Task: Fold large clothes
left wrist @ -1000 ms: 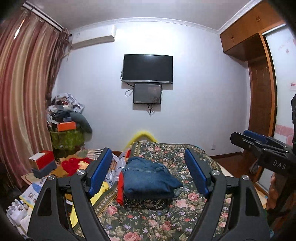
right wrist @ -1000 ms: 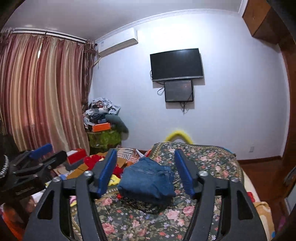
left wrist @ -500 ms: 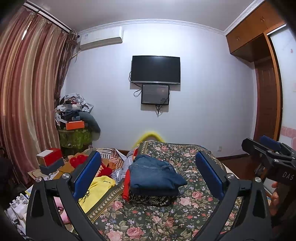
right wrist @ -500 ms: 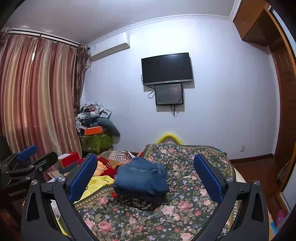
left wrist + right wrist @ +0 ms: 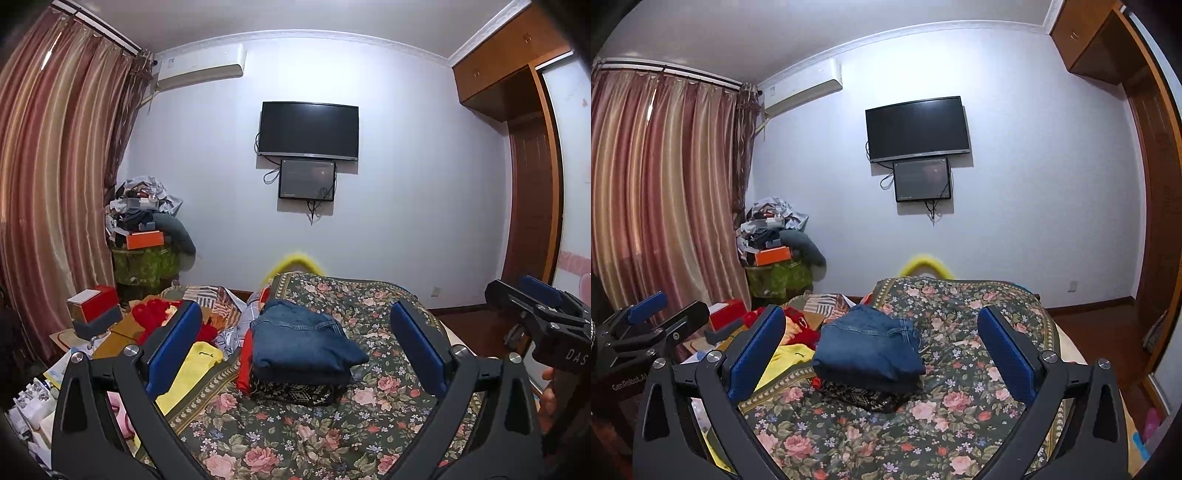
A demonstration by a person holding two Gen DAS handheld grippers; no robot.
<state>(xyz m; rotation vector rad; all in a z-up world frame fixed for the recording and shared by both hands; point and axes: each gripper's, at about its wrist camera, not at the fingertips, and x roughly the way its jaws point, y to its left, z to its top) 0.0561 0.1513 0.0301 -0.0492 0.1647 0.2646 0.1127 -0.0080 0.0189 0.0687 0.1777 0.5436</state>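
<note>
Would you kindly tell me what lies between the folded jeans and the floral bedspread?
A dark patterned folded garment, with red cloth beside it, clearest in the left wrist view.

Jeans (image 5: 303, 339) matt denim; bedspread (image 5: 369, 417) floral cloth; wardrobe (image 5: 532, 206) glossy wood.

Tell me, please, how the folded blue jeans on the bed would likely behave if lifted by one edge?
The folded blue jeans would probably unfold and droop, since they lie in loose layers. The denim looks thick, so likely rather heavy. Pushed, they may slide off the dark patterned garment underneath.
</note>
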